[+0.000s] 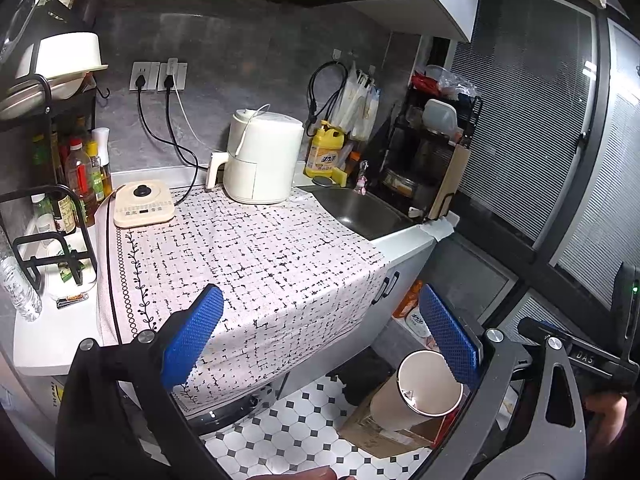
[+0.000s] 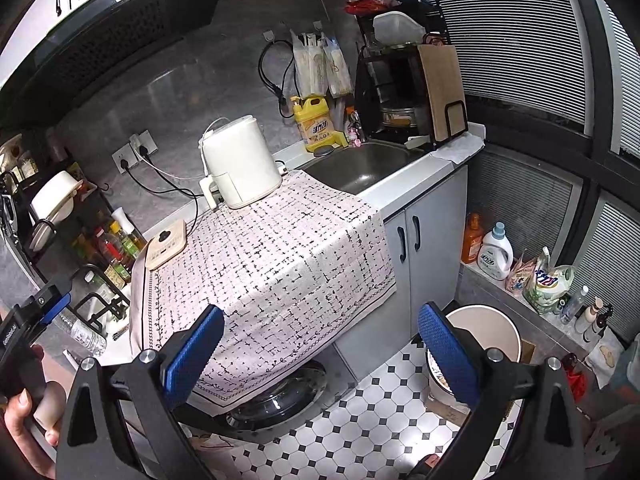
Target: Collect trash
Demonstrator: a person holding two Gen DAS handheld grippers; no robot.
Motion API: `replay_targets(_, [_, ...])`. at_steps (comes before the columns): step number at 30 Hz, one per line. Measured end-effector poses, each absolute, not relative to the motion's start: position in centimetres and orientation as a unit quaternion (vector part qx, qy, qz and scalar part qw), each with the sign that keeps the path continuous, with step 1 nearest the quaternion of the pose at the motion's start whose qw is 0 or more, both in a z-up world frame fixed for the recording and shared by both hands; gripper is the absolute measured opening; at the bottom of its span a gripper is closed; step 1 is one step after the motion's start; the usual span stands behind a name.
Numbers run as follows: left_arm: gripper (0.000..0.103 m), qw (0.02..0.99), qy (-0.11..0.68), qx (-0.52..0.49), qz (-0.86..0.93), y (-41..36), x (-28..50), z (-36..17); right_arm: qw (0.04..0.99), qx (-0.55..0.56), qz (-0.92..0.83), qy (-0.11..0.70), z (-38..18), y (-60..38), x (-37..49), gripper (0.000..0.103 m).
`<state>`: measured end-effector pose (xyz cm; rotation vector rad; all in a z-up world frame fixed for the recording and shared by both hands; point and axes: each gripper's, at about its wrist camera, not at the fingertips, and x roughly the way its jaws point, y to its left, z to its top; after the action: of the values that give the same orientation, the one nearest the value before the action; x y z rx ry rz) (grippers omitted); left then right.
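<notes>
A beige trash bin (image 1: 416, 392) stands on the tiled floor beside the counter; in the right wrist view the bin (image 2: 488, 332) shows scraps inside. My left gripper (image 1: 320, 332) is open and empty, held above the counter's front edge, its right finger (image 1: 450, 336) over the bin's rim. My right gripper (image 2: 320, 352) is open and empty, held in front of the counter, its right finger (image 2: 448, 356) over the bin. A small wrapper (image 1: 72, 300) lies on the white counter at the left, next to a clear plastic bottle (image 1: 18, 284).
A patterned cloth (image 1: 256, 256) covers the counter. On it stand a white air fryer (image 1: 262, 156) and a beige cooker base (image 1: 144, 204). A sink (image 1: 360, 208) is to the right, a condiment rack (image 1: 76, 176) to the left. A cardboard box (image 1: 376, 428) lies by the bin.
</notes>
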<state>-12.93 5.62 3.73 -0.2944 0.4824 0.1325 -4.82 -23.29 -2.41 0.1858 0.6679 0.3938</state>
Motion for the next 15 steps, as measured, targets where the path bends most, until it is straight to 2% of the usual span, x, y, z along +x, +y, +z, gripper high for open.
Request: replay_targets(15, [0.097, 0.959, 0.235, -0.144, 0.064, 6.23, -12.78, 3.86, 0.923, 0.093, 0.193, 0.321, -1.99, -23.18, -4.41, 0.095])
